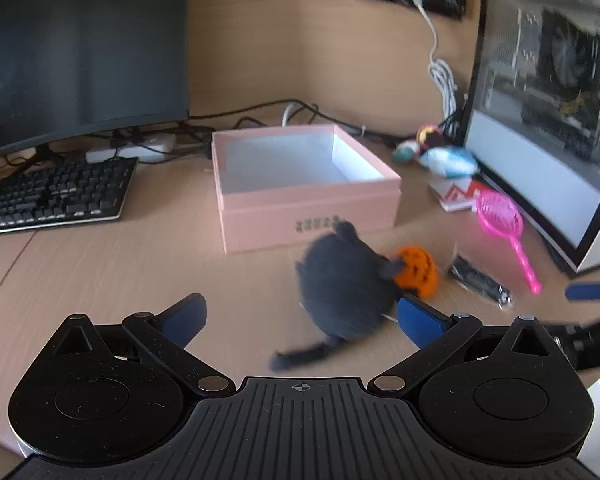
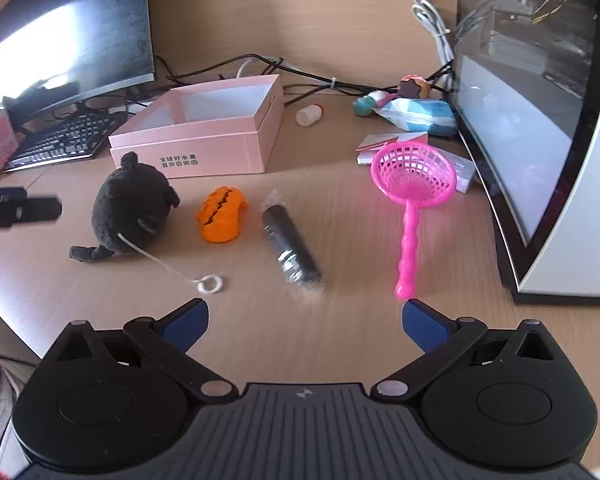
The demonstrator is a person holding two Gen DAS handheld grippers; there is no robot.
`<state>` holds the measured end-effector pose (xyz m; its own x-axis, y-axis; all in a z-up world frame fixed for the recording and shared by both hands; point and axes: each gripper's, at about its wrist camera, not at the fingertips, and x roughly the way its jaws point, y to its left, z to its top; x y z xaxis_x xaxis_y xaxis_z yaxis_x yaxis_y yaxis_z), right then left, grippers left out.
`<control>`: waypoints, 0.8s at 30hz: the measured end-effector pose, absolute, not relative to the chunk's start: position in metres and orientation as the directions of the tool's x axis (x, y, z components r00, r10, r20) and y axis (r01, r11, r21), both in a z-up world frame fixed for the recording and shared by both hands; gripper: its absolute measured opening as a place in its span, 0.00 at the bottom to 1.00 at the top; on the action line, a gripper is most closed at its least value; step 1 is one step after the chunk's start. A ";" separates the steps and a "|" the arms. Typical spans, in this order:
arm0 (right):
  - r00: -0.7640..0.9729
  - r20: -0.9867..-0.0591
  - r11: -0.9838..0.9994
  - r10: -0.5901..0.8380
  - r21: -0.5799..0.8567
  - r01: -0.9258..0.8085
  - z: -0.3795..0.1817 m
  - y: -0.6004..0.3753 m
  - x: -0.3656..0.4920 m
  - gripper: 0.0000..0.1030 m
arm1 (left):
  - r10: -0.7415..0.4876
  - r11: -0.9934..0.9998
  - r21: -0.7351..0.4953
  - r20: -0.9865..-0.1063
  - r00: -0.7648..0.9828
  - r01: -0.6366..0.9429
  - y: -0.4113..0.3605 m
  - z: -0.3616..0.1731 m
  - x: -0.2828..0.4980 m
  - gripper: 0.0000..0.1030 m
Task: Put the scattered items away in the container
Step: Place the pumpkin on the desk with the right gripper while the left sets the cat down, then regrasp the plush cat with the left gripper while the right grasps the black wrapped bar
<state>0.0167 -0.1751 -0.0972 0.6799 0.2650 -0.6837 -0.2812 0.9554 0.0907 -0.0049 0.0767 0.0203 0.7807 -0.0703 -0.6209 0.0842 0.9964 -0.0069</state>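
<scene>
Right wrist view shows the right claw (image 2: 305,320) spread wide and empty above the surface (image 2: 340,340), four items lying outside the box (image 2: 204,136), so the roll (image 2: 290,246) may skid away when pinched.

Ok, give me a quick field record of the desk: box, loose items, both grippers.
container: pink box, open, nothing visible inside
plush: dark grey plush toy, on the desk in front of the box
orange toy: orange toy, right of the plush
black packet: black wrapped packet, lying flat
pink scoop: pink scoop, near the right-hand monitor
left gripper: left gripper open, plush ahead of it, not gripped
right gripper: right gripper open, holding nothing
</scene>
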 end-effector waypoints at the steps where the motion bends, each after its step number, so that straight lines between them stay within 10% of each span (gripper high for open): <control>1: 0.665 -0.690 0.948 0.287 0.107 -0.299 -0.099 -0.179 0.021 1.00 | -0.042 0.998 0.008 -0.640 0.767 0.062 0.070 0.020 -0.006 1.00; 24: 0.538 -0.728 0.902 0.424 0.290 -0.318 -0.109 -0.184 0.012 1.00 | -0.050 0.985 0.089 -0.674 0.737 0.149 0.049 -0.005 0.018 1.00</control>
<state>0.0124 -0.1844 -0.1092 0.5383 0.4240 -0.7283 -0.3183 0.9025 0.2902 0.0178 0.0492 -0.0046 0.7366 -0.0503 -0.6744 0.1490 0.9848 0.0893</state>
